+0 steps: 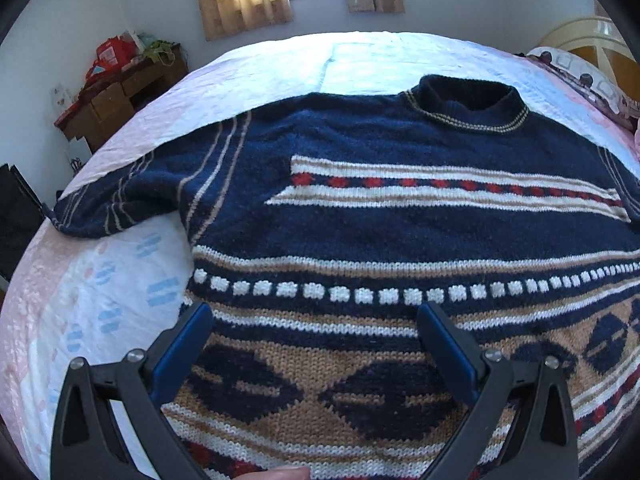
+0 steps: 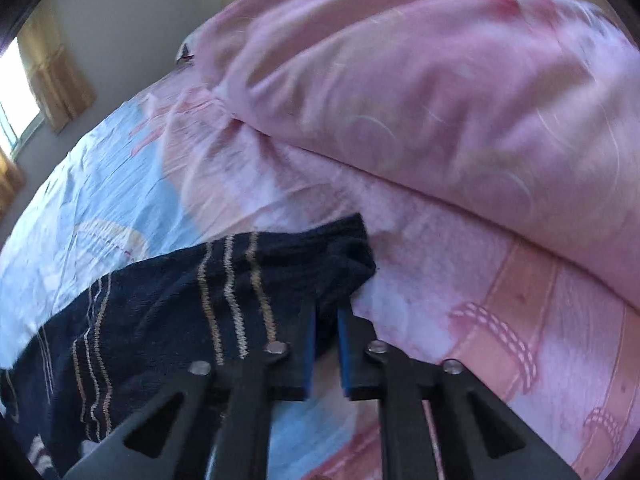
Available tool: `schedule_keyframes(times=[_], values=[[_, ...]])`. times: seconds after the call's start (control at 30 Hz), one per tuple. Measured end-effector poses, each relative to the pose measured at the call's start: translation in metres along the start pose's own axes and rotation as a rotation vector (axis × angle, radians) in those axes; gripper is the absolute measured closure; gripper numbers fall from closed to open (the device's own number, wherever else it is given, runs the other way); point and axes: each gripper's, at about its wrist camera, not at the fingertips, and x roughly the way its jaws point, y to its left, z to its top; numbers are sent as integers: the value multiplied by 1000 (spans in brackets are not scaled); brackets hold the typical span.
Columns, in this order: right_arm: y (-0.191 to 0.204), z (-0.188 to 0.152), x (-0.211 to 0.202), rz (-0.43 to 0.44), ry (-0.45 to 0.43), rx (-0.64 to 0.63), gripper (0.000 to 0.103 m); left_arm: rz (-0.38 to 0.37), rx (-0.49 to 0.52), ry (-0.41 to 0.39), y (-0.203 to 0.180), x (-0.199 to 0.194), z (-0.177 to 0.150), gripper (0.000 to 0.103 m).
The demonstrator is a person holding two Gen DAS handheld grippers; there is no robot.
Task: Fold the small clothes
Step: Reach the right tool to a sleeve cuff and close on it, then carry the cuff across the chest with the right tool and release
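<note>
Now: sweater flat on bed, front up. Your left gripper hovers over hem, jaws wide, empty. Your right gripper pinches sleeve cuff, jaws nearly closed.

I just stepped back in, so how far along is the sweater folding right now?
Early. Done: the sweater lies spread flat, front up, on the bed. In hand: the right gripper is shut on the sleeve cuff, by the pink pillow. The left gripper hangs open over the hem. Left: the other sleeve lies outstretched; no fold shows.
</note>
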Motion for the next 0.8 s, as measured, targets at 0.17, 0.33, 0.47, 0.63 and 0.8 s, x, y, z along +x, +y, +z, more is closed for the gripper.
schedule_keyframes(times=[0.17, 0.33, 0.47, 0.63, 0.8], values=[[39, -1, -31, 33, -84, -121, 96, -7, -4, 1, -1, 0, -2, 0], [100, -8, -74, 110, -160, -257, 96, -26, -10, 7, 0, 3, -2, 0], [161, -25, -119, 196, -222, -376, 96, -48, -26, 14, 4, 5, -2, 0], [239, -57, -157, 307, -251, -510, 96, -61, -35, 15, 5, 5, -3, 0], [315, -116, -193, 421, -243, -656, 96, -78, -43, 21, 7, 7, -4, 0]])
